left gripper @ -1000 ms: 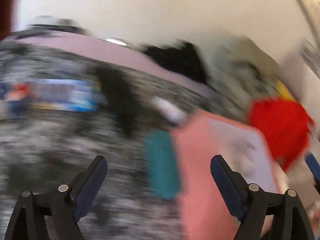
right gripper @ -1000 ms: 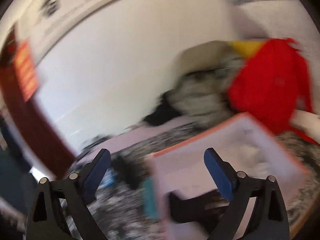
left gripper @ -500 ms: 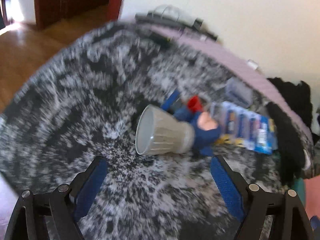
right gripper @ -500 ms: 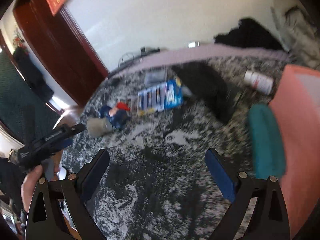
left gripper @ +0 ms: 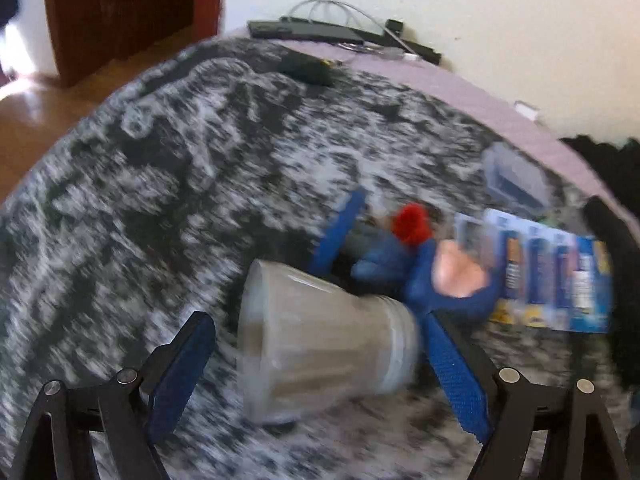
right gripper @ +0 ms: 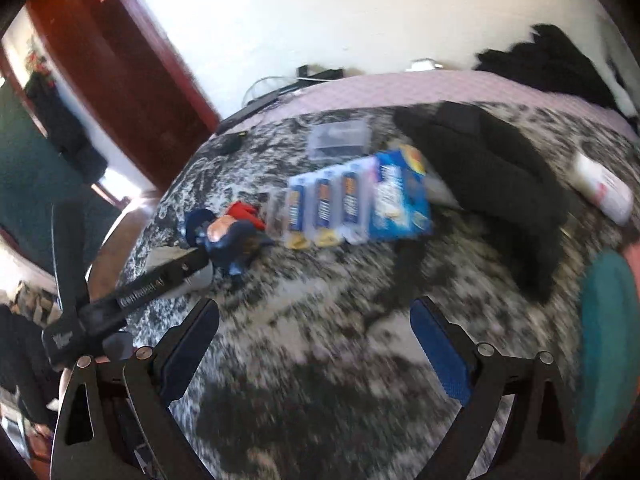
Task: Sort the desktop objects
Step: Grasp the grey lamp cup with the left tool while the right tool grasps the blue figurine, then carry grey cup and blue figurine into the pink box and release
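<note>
Cup nearer now, between parted jaws.

I see a grey ribbed cup lying on its side on the black-and-white speckled cover, mouth toward my left. Touching its base is a small blue toy figure with a red cap, lying down. Just beside the toy lies a flat pack of batteries, blue card at one end. Behind the pack sits a small clear plastic box. A white bottle lies on its side, well apart to my right.
</note>
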`<state>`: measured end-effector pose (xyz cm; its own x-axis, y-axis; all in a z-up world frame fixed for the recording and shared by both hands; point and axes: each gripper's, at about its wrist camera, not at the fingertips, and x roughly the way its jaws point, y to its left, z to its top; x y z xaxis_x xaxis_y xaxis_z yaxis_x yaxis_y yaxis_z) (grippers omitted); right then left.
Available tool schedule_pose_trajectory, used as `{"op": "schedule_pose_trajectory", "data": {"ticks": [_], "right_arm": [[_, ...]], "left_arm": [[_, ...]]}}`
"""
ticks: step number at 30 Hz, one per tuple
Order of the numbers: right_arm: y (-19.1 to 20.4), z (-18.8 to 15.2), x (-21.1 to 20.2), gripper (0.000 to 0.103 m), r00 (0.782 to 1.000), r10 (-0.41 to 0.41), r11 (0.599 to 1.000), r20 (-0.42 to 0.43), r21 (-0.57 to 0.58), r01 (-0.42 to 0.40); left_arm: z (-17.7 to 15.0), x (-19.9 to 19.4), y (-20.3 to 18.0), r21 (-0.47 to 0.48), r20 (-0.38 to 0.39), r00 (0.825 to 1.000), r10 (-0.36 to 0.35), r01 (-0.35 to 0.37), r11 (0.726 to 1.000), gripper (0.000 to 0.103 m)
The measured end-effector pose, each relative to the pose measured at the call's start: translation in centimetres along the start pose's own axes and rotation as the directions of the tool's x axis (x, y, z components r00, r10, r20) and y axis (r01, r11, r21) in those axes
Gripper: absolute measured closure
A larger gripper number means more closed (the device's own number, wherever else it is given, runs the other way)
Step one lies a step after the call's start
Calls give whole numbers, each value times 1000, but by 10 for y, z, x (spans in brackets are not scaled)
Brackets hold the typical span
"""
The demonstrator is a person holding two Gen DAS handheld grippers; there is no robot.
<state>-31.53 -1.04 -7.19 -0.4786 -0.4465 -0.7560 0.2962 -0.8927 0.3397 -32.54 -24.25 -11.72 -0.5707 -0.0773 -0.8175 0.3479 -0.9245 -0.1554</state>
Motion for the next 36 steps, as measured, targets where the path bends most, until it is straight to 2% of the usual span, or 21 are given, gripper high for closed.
{"op": "schedule_pose_trajectory", "data": {"ticks": [4,5,6,8,11,15,16,17,18,22,26,29,33,36], "right_arm": [[29,6,24,5,1000,21,990,1,-138,-21],[39,7,30,5,1000,23,983,2,-185,-22],[48,8,35,5,1000,25,974,6,-224,-24],[69,12,47,5,999,30,951,16,-307,-23],[93,20,69,5,1000,30,924,6,-381,-25],[114,31,116,5,998,-18,904,-60,-427,-9],[116,30,127,14,996,-38,899,-83,-437,-2],[117,27,133,46,993,-78,890,-88,-455,29],[117,25,137,46,990,-105,884,-92,-465,50],[104,8,97,46,993,-32,918,-117,-396,-17],[99,-33,35,46,995,-18,925,-93,-378,-19],[89,-69,-15,46,997,-37,935,-61,-354,13],[61,-97,-74,46,998,-63,969,-24,-240,56],[50,-112,-122,46,993,-108,969,56,-216,117]], "left_arm": [[0,4,25,-45,-1,999,-35,35,998,29],[1,2,32,-61,1,999,-33,33,998,43],[3,-1,39,-76,4,1000,-24,24,997,49],[6,-7,54,-112,6,1000,-9,10,994,51],[7,-12,76,-171,-8,1000,-23,21,985,51],[5,-18,87,-170,-11,1000,-17,15,985,51],[5,-20,88,-166,-8,1000,-17,15,986,51],[5,-24,89,-165,-4,1000,-18,17,986,51],[4,-28,89,-166,1,1000,-19,19,986,51],[-4,-58,83,-165,24,999,-22,26,986,51],[-22,-89,67,-172,24,999,-30,34,984,51],[-41,-114,48,-177,11,999,-41,42,983,51],[-74,-155,21,-149,36,997,-66,70,986,51],[-93,-186,-7,-101,71,993,-94,101,990,51]]}}
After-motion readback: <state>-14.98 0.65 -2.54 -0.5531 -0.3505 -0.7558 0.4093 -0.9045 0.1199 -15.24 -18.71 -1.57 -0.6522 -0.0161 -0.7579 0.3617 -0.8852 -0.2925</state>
